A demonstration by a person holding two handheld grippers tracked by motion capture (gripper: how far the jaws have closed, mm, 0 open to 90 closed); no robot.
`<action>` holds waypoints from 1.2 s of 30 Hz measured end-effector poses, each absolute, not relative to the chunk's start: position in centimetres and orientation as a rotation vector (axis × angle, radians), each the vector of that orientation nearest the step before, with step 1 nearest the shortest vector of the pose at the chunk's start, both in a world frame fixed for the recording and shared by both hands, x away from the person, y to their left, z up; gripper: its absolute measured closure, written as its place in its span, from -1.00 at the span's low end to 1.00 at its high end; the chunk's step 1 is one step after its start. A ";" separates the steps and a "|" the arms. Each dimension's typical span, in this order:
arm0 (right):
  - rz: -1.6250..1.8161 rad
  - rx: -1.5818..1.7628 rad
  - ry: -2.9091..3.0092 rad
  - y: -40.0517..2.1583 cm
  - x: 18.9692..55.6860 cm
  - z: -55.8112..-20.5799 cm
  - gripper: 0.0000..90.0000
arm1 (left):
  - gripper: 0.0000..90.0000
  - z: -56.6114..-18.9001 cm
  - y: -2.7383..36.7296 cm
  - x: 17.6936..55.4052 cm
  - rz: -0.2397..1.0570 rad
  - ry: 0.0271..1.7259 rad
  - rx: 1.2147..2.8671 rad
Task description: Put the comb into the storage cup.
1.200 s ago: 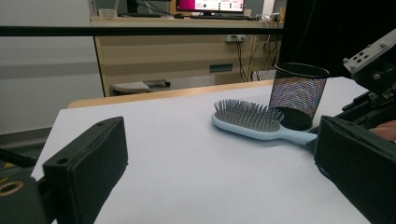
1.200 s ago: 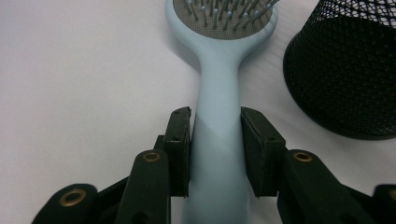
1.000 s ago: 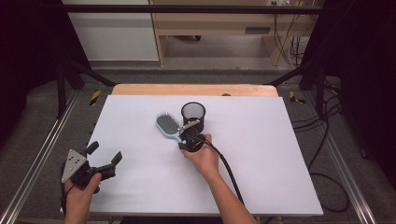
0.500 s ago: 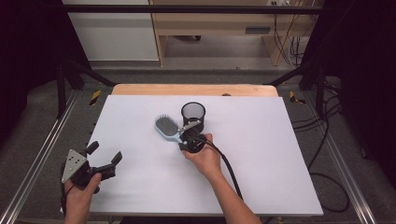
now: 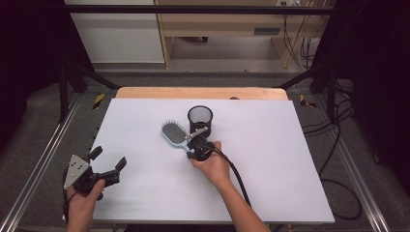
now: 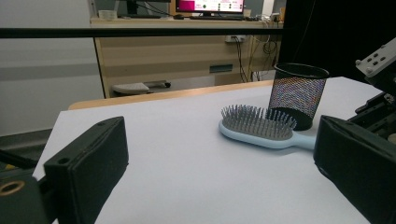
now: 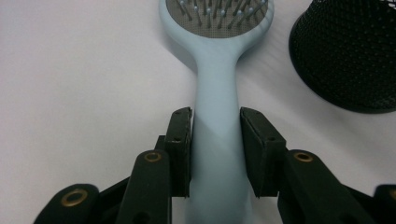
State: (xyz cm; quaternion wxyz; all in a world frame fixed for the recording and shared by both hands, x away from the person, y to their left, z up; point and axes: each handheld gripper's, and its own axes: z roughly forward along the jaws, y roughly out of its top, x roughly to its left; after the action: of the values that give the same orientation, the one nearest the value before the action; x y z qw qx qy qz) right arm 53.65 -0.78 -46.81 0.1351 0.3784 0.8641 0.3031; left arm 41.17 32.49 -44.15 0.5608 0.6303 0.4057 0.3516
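A light blue hairbrush (image 5: 174, 134) lies bristles up on the white table (image 5: 270, 159), just left of a black mesh cup (image 5: 200, 118) that stands upright. My right gripper (image 5: 195, 142) is shut on the brush's handle, and in the right gripper view its pads (image 7: 181, 149) press both sides of the handle (image 7: 217, 84), with the cup (image 7: 345, 51) at upper right. My left gripper (image 5: 107, 158) rests at the table's front left corner, open with nothing in it. In the left gripper view its jaws (image 6: 224, 158) stand wide apart, facing the brush (image 6: 259, 126) and cup (image 6: 296, 93).
A wooden strip (image 5: 203, 93) runs along the table's far edge. Metal frame rails (image 5: 43, 159) flank both sides, and cables (image 5: 338, 145) trail on the floor to the right. A black cable (image 5: 237, 174) runs back from the right gripper along the forearm.
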 end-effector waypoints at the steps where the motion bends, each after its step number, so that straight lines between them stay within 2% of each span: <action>1: 0.876 1.097 2.504 -0.8 53.6 -46.8 0.45 | -0.93 -44.2 32.5 41.2 0.829 0.955 1.486; 10: 0.923 1.112 2.480 -0.5 54.3 -46.8 0.34 | -0.93 -44.2 32.4 41.2 0.828 0.952 1.488; 36: 0.887 1.112 2.465 1.5 55.7 -46.9 0.39 | -0.93 -44.1 32.3 41.2 0.825 0.943 1.490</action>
State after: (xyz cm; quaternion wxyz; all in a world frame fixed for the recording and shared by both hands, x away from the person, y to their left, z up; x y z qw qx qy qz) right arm 55.69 1.46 -46.95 0.1474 0.3867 0.8566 0.3083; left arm 41.22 32.29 -44.08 0.5625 0.6329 0.4003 0.3503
